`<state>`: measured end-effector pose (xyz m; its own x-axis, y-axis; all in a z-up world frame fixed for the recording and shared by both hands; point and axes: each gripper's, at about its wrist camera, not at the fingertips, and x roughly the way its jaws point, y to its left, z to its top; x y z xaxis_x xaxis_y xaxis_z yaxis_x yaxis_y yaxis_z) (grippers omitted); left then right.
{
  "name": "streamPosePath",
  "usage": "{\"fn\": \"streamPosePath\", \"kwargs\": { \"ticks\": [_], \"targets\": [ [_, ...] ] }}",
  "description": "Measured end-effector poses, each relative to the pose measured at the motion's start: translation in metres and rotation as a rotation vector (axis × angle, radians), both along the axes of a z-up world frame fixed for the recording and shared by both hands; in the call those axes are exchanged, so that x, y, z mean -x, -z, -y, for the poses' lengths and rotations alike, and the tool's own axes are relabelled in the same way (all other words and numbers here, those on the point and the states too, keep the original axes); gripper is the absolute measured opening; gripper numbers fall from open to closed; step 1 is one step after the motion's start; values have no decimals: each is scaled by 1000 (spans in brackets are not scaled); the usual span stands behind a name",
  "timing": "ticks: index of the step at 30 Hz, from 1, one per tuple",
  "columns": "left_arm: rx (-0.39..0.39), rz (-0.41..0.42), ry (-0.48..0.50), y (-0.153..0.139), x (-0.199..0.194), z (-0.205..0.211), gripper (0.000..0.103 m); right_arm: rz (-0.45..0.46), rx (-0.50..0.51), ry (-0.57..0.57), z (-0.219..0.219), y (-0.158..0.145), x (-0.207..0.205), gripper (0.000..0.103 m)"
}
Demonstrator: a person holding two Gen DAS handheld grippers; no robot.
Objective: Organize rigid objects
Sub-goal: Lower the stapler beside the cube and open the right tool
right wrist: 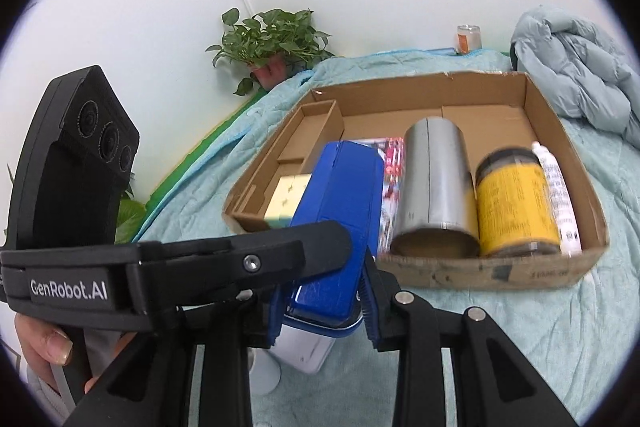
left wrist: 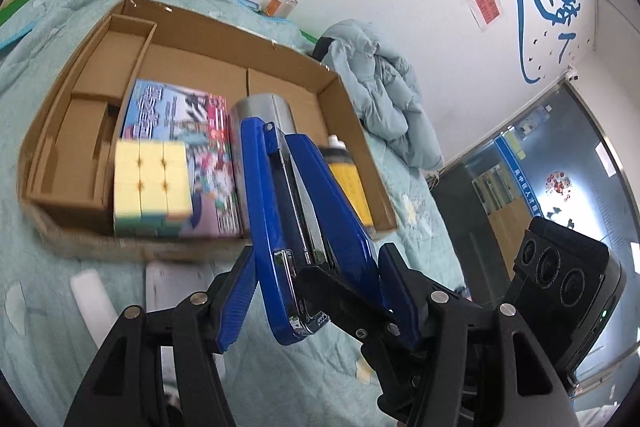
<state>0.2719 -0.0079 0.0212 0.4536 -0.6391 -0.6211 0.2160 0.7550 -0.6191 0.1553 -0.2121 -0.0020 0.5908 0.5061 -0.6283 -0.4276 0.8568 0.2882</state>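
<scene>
Potted plant point(right wrist: 270, 45), pale puffer jacket point(right wrist: 580, 67), teal quilt point(right wrist: 520, 327), glass jar point(right wrist: 468, 39)

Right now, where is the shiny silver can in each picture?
Left wrist view: the silver can lies in the cardboard box, mid-frame, mostly hidden behind the blue stapler.
Right wrist view: it lies right of centre, in full view.
Shared landmark: the yellow jar right beside it.
</scene>
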Motion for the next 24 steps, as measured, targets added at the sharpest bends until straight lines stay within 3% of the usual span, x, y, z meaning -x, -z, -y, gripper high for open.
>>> {"fn": "streamPosePath", "kwargs": {
  "ticks": [5, 15, 17, 19, 21, 24],
  "targets": [
    [-13, -11, 18, 2, -44, -1, 58, 22, 27, -3, -9, -4, -30, 31],
    [-81, -124, 55, 42, -115, 3, 58, -89, 7, 25, -15, 29, -91, 31],
    [-111, -110, 61, 43, -116, 5, 57, -115, 9, 34, -14, 37, -94, 31],
    [-136, -111, 72, 43, -115, 6, 57, -117, 32, 53, -14, 40, -95, 42],
    [-146, -67, 66, 36, -108, 4, 56, -132, 9, 40, -10, 44, -94, 42],
    [-160, -6, 54, 18, -90, -4, 57, -86, -6, 15, -6, 39, -80, 42]
  ]
}}
